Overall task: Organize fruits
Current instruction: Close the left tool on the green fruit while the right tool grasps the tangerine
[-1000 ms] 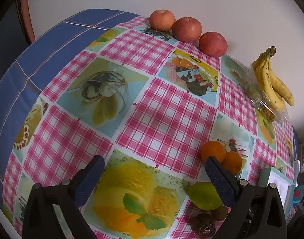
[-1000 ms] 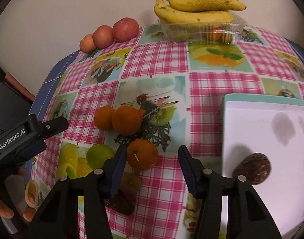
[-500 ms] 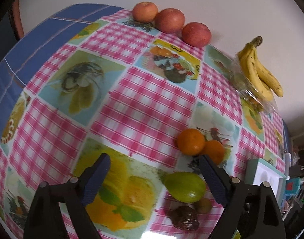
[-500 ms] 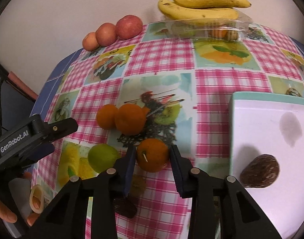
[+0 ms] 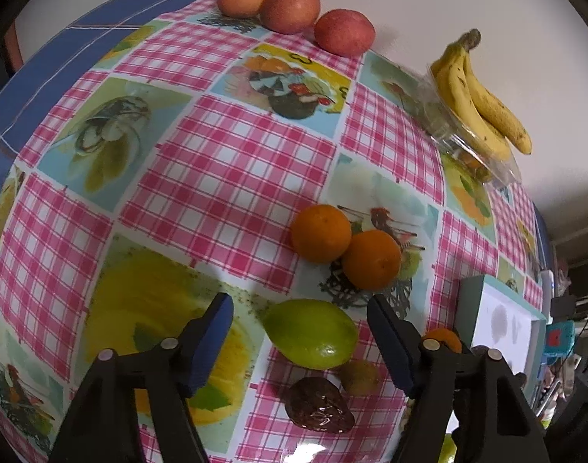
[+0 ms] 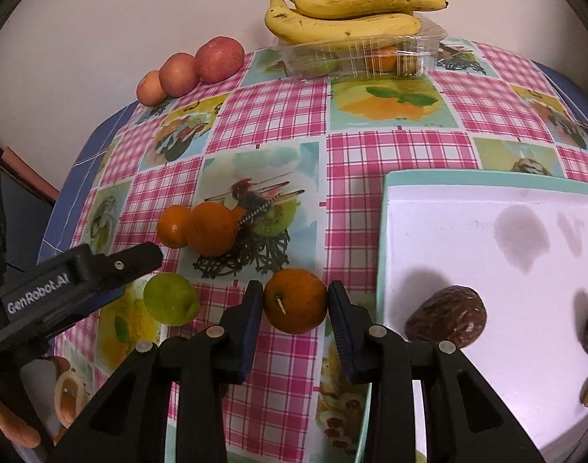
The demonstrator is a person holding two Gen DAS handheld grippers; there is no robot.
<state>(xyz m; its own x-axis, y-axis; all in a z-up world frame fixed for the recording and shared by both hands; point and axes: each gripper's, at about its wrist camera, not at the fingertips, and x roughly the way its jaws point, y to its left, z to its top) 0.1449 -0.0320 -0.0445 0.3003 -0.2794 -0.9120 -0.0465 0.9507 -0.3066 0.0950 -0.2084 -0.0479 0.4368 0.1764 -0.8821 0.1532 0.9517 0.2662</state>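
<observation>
Orange tangerine [image 6: 296, 301] sits clamped in the right claw [image 6: 296, 305], while the left claw [image 5: 299, 318] gapes wide around a green fruit [image 5: 311, 333].

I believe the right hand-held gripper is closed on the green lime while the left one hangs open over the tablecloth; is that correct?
Not quite: the right hand-held gripper is closed on an orange, not the lime. The right wrist view shows the green lime lying free on the tablecloth to its left. The left hand-held gripper does hang open over the tablecloth.
</observation>
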